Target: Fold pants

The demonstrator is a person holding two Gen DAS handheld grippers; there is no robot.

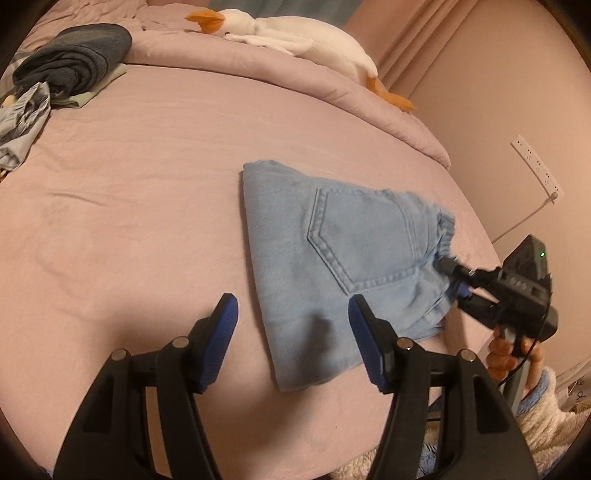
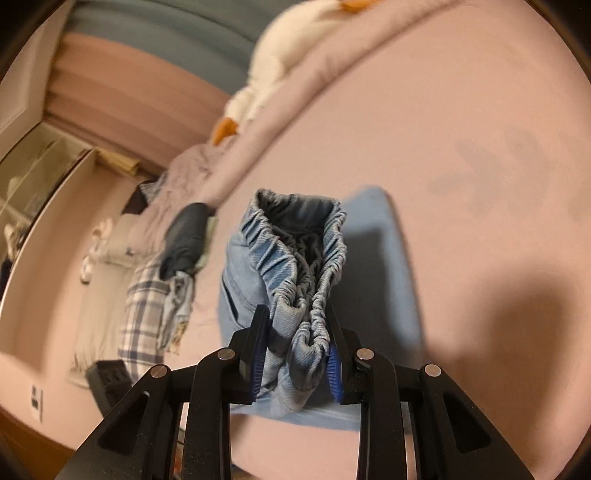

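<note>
Light blue denim pants (image 1: 332, 266) lie folded into a compact stack on the pink bed, back pocket up. My left gripper (image 1: 291, 314) is open and empty, hovering just above the near left edge of the pants. My right gripper (image 1: 452, 277) is shut on the elastic waistband at the stack's right end. In the right wrist view the gathered waistband (image 2: 299, 266) is pinched between the right gripper (image 2: 295, 332) and lifted slightly, with the rest of the pants (image 2: 388, 258) lying flat beyond.
The pink bedsheet (image 1: 129, 221) spreads wide to the left. A pile of dark and plaid clothes (image 1: 66, 70) sits at the far left corner. A white goose plush (image 1: 288, 33) lies on the rolled duvet at the back. The wall with a power strip (image 1: 535, 166) is at the right.
</note>
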